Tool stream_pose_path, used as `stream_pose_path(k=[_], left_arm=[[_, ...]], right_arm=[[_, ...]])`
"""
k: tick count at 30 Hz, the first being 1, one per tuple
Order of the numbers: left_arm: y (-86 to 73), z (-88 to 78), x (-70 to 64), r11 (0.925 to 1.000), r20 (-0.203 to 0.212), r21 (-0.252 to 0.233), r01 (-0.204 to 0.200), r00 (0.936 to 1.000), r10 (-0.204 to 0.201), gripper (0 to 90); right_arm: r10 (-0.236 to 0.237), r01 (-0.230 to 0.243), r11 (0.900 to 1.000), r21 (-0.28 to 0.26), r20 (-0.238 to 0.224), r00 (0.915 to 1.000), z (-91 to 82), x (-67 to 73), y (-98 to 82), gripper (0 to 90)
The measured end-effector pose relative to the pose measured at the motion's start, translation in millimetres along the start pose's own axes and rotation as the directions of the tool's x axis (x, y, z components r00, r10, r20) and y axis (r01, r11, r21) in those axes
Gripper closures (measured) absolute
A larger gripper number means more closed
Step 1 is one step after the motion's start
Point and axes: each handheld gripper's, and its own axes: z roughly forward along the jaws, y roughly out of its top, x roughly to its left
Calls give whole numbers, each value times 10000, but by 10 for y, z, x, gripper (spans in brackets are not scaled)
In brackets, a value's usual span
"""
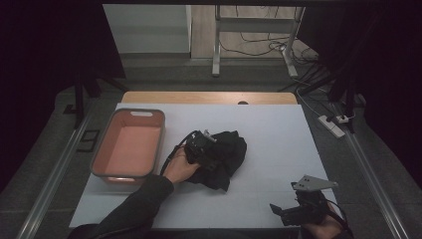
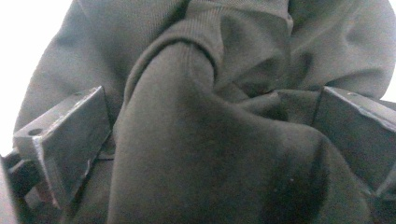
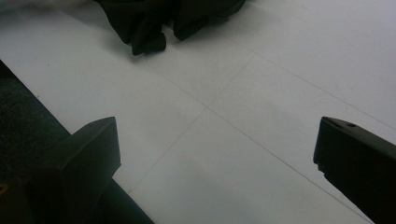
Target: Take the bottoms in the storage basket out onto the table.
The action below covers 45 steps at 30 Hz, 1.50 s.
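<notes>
A crumpled black garment lies in the middle of the white table. In the high view, a hand pushes my left gripper into the garment's left side. In the left gripper view the jaws stand wide apart, so my left gripper is open, with a thick fold of the black garment bulging between them. My right gripper is near the table's front right edge. Seen from its own camera, my right gripper is open over bare table, with the garment far ahead.
A pink rectangular bin sits at the table's left. A power strip and cables lie on the floor at the right. A metal frame stands beyond the table's far edge.
</notes>
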Motion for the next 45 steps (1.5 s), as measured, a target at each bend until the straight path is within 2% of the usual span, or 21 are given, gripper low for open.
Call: stream_pose_path(k=[13, 19, 25, 28, 38, 45], left_arm=[[30, -139, -3, 9980, 550, -626, -61, 9984, 96, 0], [36, -174, 11, 9972, 1132, -735, 170, 9935, -86, 0], [36, -221, 18, 9959, 1219, -871, 248, 9924, -141, 0], [37, -262, 23, 9951, 1279, -980, 122, 9918, 4, 0], [19, -351, 56, 9913, 1794, -1317, 78, 9836, 161, 0], [-5, -403, 66, 9920, 1759, -1262, 20, 9842, 204, 0]], right_arm=[[-47, 47, 10000, -17, -15, 10000, 0, 2, 0, 4], [-47, 47, 10000, -16, -19, 10000, 1, 2, 0, 4], [-71, 71, 10000, -7, -16, 10000, 1, 1, 0, 4], [-57, 57, 10000, -10, -13, 10000, 2, 4, 1, 4], [-64, 64, 10000, -5, -15, 10000, 2, 4, 1, 4], [-57, 57, 10000, -8, -26, 10000, 2, 4, 2, 4]])
